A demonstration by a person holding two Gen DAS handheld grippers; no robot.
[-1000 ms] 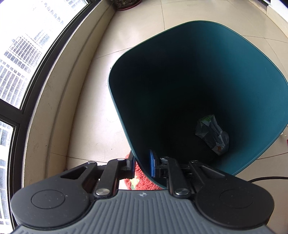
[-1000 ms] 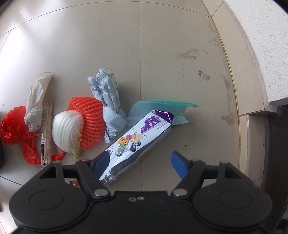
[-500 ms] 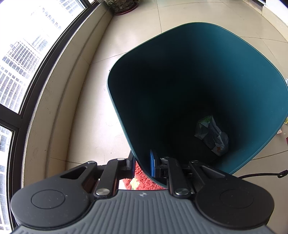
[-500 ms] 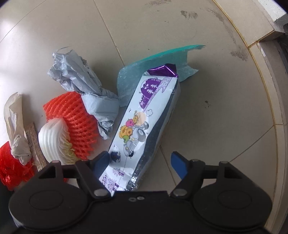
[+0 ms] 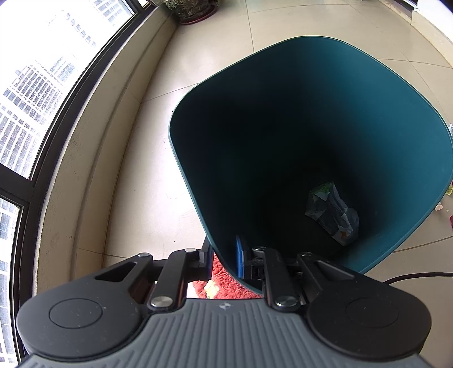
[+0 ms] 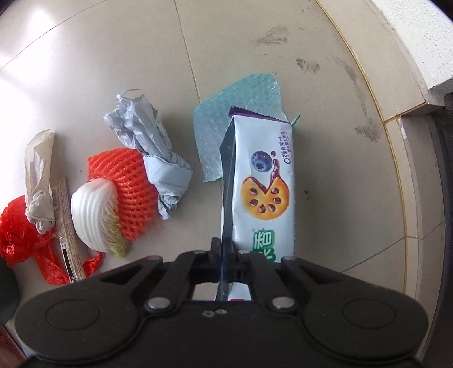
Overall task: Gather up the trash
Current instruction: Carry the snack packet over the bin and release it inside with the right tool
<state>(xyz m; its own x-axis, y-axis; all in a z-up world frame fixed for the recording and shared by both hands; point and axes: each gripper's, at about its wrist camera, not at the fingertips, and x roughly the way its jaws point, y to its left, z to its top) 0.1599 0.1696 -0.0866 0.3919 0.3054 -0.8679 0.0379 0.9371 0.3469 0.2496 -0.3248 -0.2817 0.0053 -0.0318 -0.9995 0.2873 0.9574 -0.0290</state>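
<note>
In the left wrist view my left gripper is shut on the near rim of a dark teal trash bin. A crumpled wrapper lies at the bin's bottom. In the right wrist view my right gripper points down at the floor and is shut on a white biscuit wrapper, pinching its near end; the wrapper stands on edge. Beneath it lies a teal bubble sheet. Left of it lie a grey plastic bag, an orange foam net and a white foam net.
More litter sits at the far left: a red plastic bag, a beige crumpled bag and a thin paper sleeve. A wall base runs along the right. Beside the bin are a window ledge, a plant pot and a red mat.
My right gripper went from open around the biscuit wrapper to shut on it, and the wrapper turned from lying flat and slanted to standing on edge. The left gripper and bin stayed put.
</note>
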